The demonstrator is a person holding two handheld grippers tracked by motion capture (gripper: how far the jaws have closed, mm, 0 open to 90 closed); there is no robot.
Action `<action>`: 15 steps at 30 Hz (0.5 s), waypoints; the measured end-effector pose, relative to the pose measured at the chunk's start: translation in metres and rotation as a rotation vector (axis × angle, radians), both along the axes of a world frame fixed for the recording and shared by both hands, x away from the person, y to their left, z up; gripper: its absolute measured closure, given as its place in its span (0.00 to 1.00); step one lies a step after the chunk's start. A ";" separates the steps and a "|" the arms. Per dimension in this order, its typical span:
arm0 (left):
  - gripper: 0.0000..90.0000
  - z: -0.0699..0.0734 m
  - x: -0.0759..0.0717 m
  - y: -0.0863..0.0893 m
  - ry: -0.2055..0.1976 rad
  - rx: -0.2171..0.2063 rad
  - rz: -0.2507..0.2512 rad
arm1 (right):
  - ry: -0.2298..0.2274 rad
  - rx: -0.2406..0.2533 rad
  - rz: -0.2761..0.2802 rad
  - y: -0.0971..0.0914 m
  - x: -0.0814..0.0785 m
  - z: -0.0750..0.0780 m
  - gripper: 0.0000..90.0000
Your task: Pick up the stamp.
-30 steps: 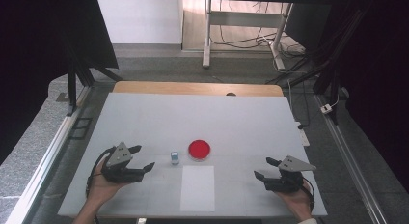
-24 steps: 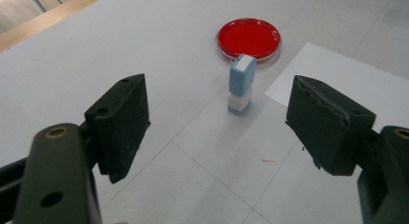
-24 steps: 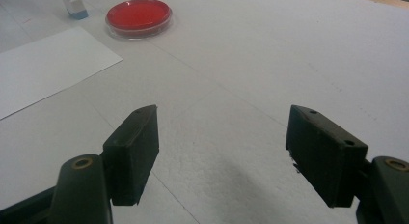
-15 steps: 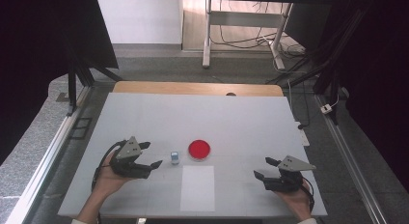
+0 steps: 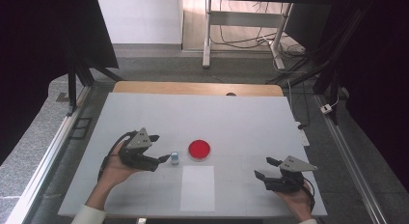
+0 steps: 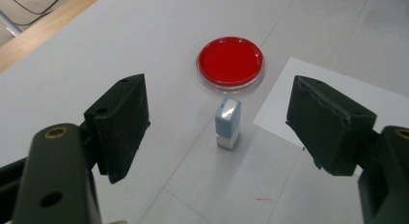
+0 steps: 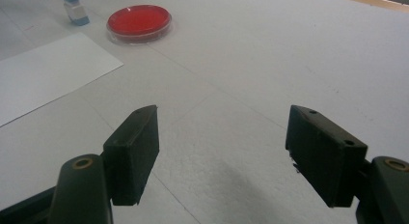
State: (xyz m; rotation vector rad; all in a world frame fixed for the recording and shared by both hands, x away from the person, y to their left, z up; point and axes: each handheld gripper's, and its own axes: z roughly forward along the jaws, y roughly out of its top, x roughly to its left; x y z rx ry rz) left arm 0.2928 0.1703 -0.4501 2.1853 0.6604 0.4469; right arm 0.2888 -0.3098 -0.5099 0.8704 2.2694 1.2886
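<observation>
The left gripper (image 5: 162,148) is a black body topped by a grey three-cornered plate, with a black cable looping off behind it. The right gripper (image 5: 264,168) is built the same way, grey plate above black parts, its cable curling near the wrist. Seen from the gripper views, each jaw is a thick, matt black block with small screw holes, carried on a dark arm with a brass-coloured ring at the pivot. A white sleeve cuff (image 5: 88,215) shows at the left forearm.
</observation>
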 end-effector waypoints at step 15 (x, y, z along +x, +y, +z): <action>0.27 -0.025 0.027 -0.021 0.072 0.054 -0.066 | 0.009 -0.001 -0.005 -0.002 0.000 -0.001 0.30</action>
